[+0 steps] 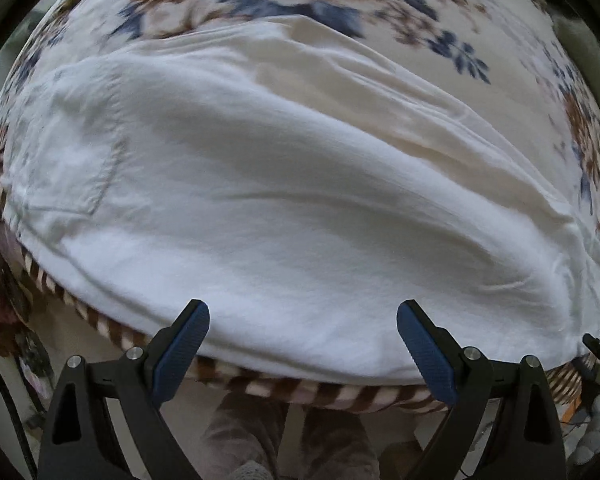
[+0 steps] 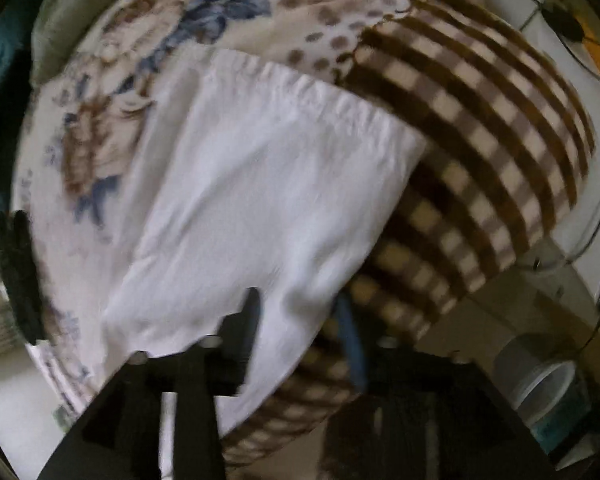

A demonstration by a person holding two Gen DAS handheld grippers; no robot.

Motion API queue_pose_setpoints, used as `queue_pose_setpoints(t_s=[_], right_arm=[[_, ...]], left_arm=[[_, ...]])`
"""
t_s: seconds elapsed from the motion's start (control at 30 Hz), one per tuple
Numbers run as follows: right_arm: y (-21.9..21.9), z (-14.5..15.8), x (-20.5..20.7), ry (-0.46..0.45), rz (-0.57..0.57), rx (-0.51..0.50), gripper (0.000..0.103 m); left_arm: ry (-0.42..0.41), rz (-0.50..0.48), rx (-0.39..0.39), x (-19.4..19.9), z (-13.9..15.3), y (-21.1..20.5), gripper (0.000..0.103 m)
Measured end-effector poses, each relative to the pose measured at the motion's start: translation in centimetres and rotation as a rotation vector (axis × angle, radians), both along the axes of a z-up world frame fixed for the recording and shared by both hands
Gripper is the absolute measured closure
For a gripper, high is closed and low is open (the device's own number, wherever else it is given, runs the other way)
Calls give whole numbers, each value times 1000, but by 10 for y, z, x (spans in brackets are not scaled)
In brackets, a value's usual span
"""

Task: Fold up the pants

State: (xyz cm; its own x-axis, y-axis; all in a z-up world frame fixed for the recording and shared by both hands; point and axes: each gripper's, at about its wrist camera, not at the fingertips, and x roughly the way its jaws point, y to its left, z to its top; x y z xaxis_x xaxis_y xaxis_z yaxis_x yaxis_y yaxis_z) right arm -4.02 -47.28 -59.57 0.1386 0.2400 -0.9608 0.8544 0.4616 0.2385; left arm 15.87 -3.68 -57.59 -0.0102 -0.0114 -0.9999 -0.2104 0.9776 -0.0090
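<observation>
In the left wrist view, your left gripper (image 1: 303,330) hangs with its jaws spread wide and gripping nothing; the white pants (image 1: 260,200) lie flat just ahead of them on the flowered blanket (image 1: 440,12). In the right wrist view, your right gripper (image 2: 300,320) has pants fabric (image 2: 260,184) draped between its jaws, but blur hides whether they are clenched; the checked blanket border (image 2: 480,140) lies to their right.

Two wrist views close above white pants (image 1: 284,184) on shared blanket (image 2: 480,120).
</observation>
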Motion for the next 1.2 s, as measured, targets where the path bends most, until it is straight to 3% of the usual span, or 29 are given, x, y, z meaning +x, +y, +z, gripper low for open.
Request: queue_pose_setpoints(t_s=[0.13, 0.33, 0.43, 0.47, 0.5, 0.6, 0.7, 0.77, 0.83, 0.87, 0.97, 1.07, 1.2], right_arm=[[58, 18, -8, -3, 61, 96, 46], [211, -6, 21, 8, 298, 338, 46], [265, -15, 34, 20, 358, 329, 46], [276, -17, 38, 18, 358, 324, 47], [287, -19, 41, 20, 348, 315, 51], [307, -26, 40, 34, 320, 294, 58], [333, -29, 58, 60, 418, 169, 78], [341, -29, 59, 69, 444, 134, 82], [344, -26, 58, 69, 465, 113, 84], [344, -23, 57, 65, 464, 105, 86], [344, -12, 56, 60, 457, 92, 95], [345, 3, 55, 53, 472, 71, 97], [340, 22, 49, 53, 515, 40, 98]], left_arm=[[-16, 85, 4, -19, 15, 60, 7], [-52, 292, 101, -41, 30, 200, 8], [-77, 371, 97, -42, 31, 277, 39], [-83, 396, 85, -37, 28, 297, 54], [-89, 428, 66, -35, 24, 315, 57], [-117, 545, -14, -28, 16, 364, 54], [-115, 632, -105, -22, 6, 381, 54], [-108, 651, -151, -13, -3, 376, 55], [-113, 626, -118, -9, -1, 357, 62], [-118, 610, -95, -13, 3, 338, 75], [-154, 580, -43, -19, 10, 328, 92], [-205, 513, -8, -36, 36, 320, 95], [-190, 456, 20, -58, 59, 314, 95]])
